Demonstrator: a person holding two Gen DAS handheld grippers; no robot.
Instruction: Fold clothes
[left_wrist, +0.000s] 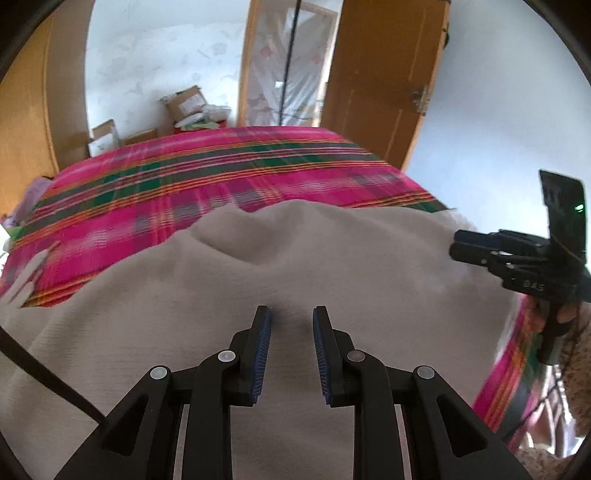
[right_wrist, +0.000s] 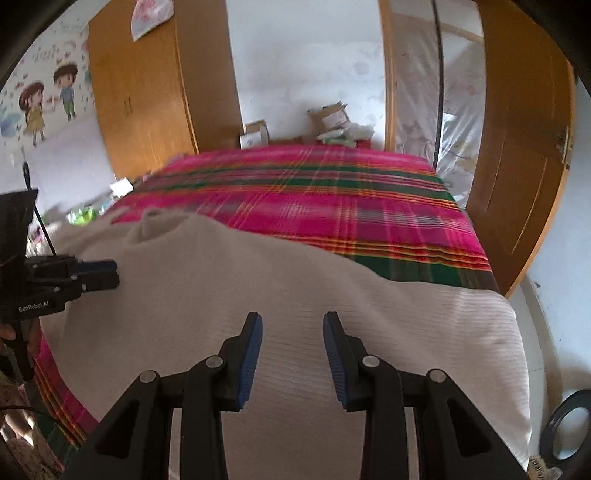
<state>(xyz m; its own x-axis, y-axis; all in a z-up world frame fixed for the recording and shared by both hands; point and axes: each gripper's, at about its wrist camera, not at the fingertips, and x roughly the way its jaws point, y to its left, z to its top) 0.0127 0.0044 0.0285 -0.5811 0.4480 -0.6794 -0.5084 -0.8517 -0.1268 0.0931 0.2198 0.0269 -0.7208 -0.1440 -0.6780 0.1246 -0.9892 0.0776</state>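
Both sets of jaws stand partly open and hold nothing: the left gripper (left_wrist: 291, 321) and the right gripper (right_wrist: 292, 326) hover over a beige garment (left_wrist: 295, 258) spread across the near end of the plaid-covered bed (left_wrist: 221, 173).

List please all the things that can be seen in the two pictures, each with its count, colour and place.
garment: one, beige knit, spread over the near part of the bed
bedcover: one, pink plaid with green and orange stripes, on the bed under the garment
cardboard boxes: several, brown and white, past the far end of the bed
wardrobe: one, brown wood, at the left wall
door: one, brown wood, standing open at the right
wall sticker: one, two cartoon children, on the left wall
left gripper: one, black with blue pads, jaws apart and empty, above the garment
right gripper: one, black with blue pads, jaws apart and empty, above the garment
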